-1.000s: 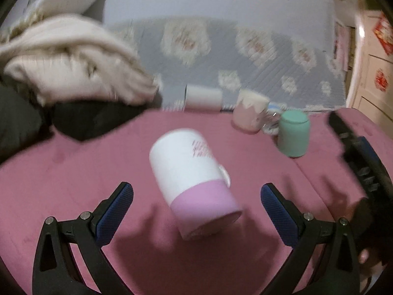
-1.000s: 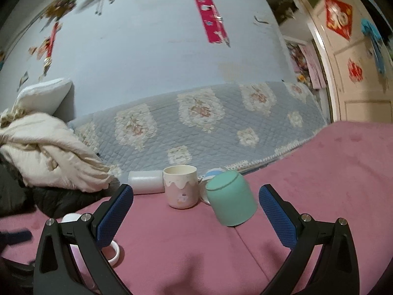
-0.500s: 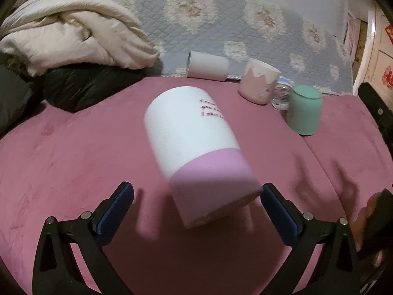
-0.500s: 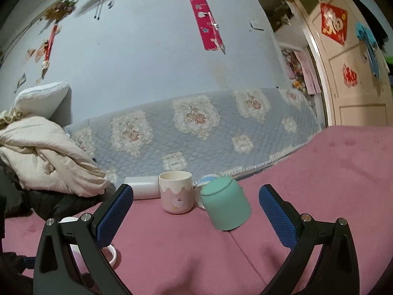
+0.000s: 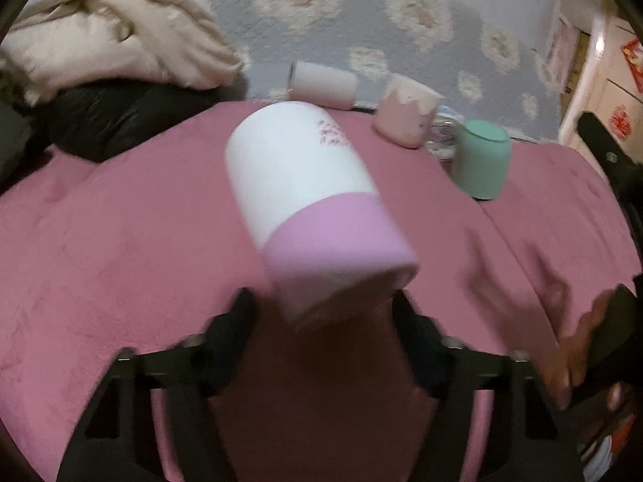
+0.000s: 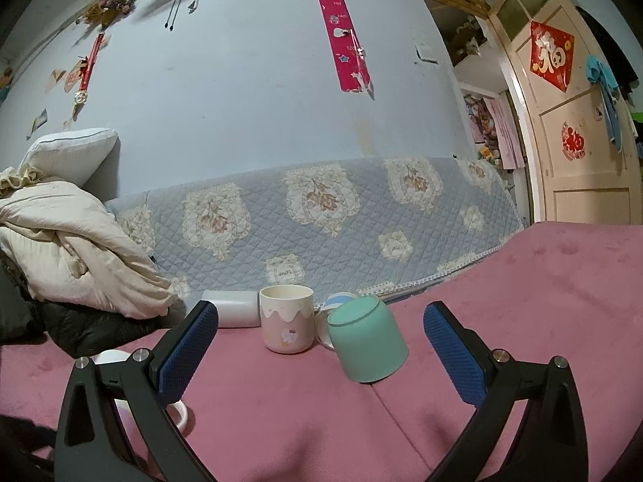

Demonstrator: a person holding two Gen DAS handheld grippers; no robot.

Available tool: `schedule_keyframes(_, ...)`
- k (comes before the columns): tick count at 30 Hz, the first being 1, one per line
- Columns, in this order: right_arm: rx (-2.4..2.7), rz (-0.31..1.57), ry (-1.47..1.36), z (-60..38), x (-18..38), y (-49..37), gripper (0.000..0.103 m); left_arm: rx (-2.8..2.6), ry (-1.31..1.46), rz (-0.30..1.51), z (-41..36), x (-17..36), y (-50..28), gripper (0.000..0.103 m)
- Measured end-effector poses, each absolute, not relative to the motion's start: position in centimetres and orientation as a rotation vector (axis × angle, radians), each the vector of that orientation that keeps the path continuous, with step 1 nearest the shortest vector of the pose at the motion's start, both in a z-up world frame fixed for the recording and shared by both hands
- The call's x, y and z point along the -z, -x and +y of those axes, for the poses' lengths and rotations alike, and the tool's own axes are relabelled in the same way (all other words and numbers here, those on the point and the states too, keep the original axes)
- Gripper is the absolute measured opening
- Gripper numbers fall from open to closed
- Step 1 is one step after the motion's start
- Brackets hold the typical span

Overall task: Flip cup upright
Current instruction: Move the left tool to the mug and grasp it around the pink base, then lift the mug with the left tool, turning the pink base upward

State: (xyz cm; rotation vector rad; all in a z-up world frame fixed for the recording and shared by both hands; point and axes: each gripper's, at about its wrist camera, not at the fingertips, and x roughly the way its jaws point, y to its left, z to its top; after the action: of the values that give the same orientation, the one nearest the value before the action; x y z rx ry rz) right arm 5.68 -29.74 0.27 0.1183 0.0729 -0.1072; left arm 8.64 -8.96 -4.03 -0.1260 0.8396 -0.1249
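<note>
A white cup with a pink band (image 5: 309, 201) lies tilted on the pink blanket (image 5: 120, 249), its pink rim end toward me. My left gripper (image 5: 321, 321) has its blurred fingers narrowed around the rim end; I cannot tell whether the pads touch it. In the right wrist view only the cup's white handle (image 6: 179, 413) shows behind the left finger. My right gripper (image 6: 321, 353) is open and empty, held above the blanket, facing a mint green cup (image 6: 367, 345) that stands upside down.
An upright pink-and-cream cup (image 6: 286, 319), a white cup on its side (image 6: 233, 308) and a small glass item (image 5: 442, 138) sit by the grey quilted backrest (image 6: 321, 217). Cream and black bedding (image 5: 100, 60) is piled at the left. A door (image 6: 582, 120) is at the right.
My left gripper has moved forward to the white and pink cup and its fingers have closed inward around the rim end. My right gripper has stayed open and nearly still.
</note>
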Motion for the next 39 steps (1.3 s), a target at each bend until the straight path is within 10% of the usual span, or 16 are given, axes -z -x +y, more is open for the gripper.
schedule_keyframes(4,0.109,0.077,-0.12,-29.7,-0.3,-5.7,0.103,0.15,0.181,0.807,-8.2,3.6,-8.1,0.023)
schedule_keyframes(9,0.109,0.076,-0.12,-29.7,-0.3,-5.7,0.103,0.143,0.162,0.765,-8.3,3.1,-7.1,0.016)
schedule_keyframes(11,0.109,0.076,-0.12,-29.7,-0.3,-5.7,0.103,0.129,0.126,0.771,-8.7,3.0,-7.2,0.022)
schedule_keyframes(14,0.109,0.077,-0.12,-29.7,-0.3,-5.7,0.103,0.114,0.104,0.758,-8.8,2.9,-6.9,0.079)
schedule_keyframes(19,0.111,0.076,-0.122,-29.7,-0.3,-5.7,0.103,0.147,0.082,0.704,-10.1,1.8,-6.9,0.098)
schedule_keyframes(27,0.122,0.075,-0.122,-30.0,-0.3,-5.5,0.103,0.111,0.197,0.889,-9.5,4.1,-11.8,0.097)
schedule_keyframes(39,0.121,0.066,-0.127,-30.0,-0.2,-5.5,0.103,0.047,0.129,0.737,-9.1,2.7,-8.6,0.067)
